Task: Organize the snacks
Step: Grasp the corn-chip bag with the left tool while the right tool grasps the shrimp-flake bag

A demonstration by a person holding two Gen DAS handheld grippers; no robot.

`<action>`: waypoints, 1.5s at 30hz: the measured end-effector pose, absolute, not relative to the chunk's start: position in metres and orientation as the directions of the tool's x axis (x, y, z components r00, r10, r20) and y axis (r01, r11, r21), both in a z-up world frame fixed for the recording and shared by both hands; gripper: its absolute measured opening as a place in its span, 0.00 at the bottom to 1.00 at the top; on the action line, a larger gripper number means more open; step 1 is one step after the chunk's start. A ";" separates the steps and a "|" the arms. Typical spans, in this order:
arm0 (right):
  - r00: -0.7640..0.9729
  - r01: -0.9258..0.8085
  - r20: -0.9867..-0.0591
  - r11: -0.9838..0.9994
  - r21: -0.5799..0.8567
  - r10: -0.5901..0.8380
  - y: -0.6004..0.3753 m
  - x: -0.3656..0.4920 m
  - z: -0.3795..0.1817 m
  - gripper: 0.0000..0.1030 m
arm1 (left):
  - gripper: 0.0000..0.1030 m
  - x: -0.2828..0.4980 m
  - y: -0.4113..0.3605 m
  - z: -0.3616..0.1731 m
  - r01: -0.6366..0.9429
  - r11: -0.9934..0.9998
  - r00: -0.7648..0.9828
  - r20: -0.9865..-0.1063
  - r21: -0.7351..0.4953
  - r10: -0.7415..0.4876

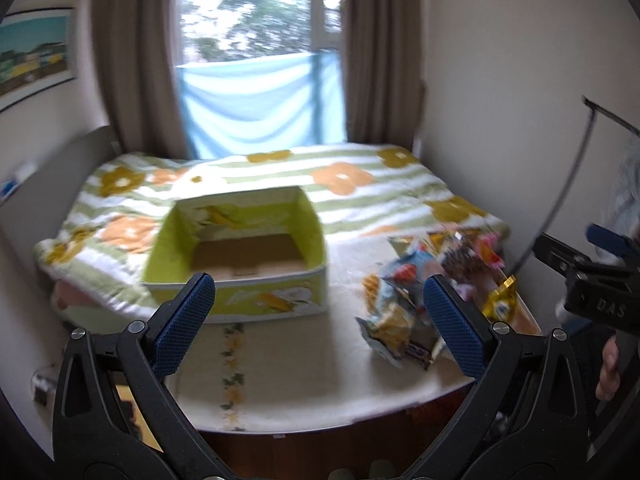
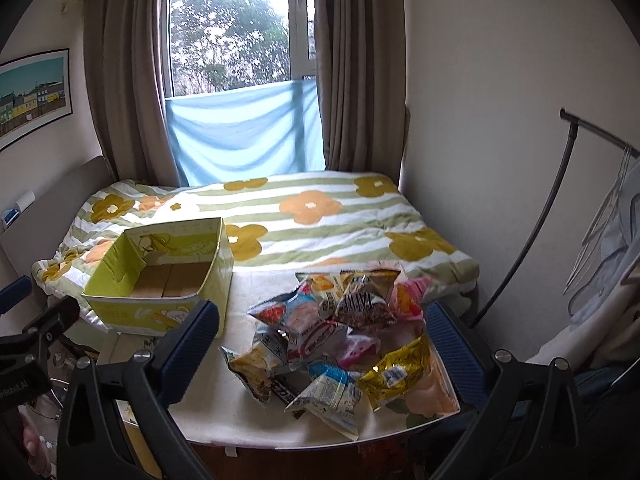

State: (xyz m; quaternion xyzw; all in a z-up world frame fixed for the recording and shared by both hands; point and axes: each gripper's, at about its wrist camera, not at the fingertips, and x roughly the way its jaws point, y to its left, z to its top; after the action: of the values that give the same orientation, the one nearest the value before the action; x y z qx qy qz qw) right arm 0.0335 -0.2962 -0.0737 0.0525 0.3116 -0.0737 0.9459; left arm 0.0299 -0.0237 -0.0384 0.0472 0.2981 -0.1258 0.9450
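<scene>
An empty yellow-green cardboard box [image 1: 240, 256] [image 2: 160, 280] stands open at the back left of a small table. A pile of several snack packets [image 1: 432, 280] [image 2: 340, 332] lies on the table's right side. My left gripper [image 1: 320, 304] is open, hovering above the table's front edge, with the box ahead on its left and the packets by its right finger. My right gripper [image 2: 320, 336] is open too, raised above the front of the pile with nothing between its fingers. The right gripper's body [image 1: 592, 280] shows at the edge of the left wrist view, held by a hand.
The table wears a cream cloth [image 1: 300, 368] [image 2: 224, 396]. Behind it lies a bed with a striped floral blanket [image 1: 360, 188] [image 2: 320, 216], then a curtained window [image 2: 240, 80]. A clothes rack [image 2: 560, 208] with hangers stands at the right.
</scene>
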 end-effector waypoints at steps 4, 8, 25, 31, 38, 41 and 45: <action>0.770 0.154 -0.630 0.987 0.035 -0.098 -0.301 0.046 -0.090 1.00 | 1.00 0.045 -0.042 -0.065 0.373 0.927 0.745 -0.608 0.040 -0.273; 0.742 0.086 -0.668 0.996 0.030 -0.044 -0.308 0.065 -0.108 1.00 | 1.00 0.061 -0.061 -0.094 0.441 0.895 0.688 -0.664 0.060 -0.295; 0.488 -0.207 -0.841 0.967 0.150 0.234 -0.340 0.184 -0.225 1.00 | 1.00 0.132 -0.168 -0.241 0.578 0.781 0.511 -0.851 0.238 -0.119; 0.421 -0.291 -0.853 0.937 0.194 0.308 -0.347 0.213 -0.252 1.00 | 0.99 0.149 -0.178 -0.264 0.576 0.785 0.492 -0.864 0.229 -0.109; 0.377 -0.402 -0.847 0.890 0.214 0.374 -0.341 0.230 -0.264 1.00 | 0.91 0.161 -0.181 -0.282 0.581 0.788 0.473 -0.873 0.204 -0.123; 0.364 -0.441 -0.847 0.873 0.209 0.387 -0.336 0.235 -0.268 0.97 | 0.80 0.164 -0.181 -0.289 0.587 0.787 0.457 -0.880 0.192 -0.126; 0.330 -0.474 -0.846 0.849 0.234 0.418 -0.333 0.240 -0.274 0.88 | 0.69 0.171 -0.179 -0.295 0.587 0.793 0.431 -0.892 0.164 -0.135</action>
State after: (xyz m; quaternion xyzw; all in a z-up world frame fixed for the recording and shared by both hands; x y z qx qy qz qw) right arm 0.2397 -0.3325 -0.2736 -0.0277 0.5100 0.2736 0.8151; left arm 0.1706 -0.1786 -0.2953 0.2331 0.4851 -0.2220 0.8131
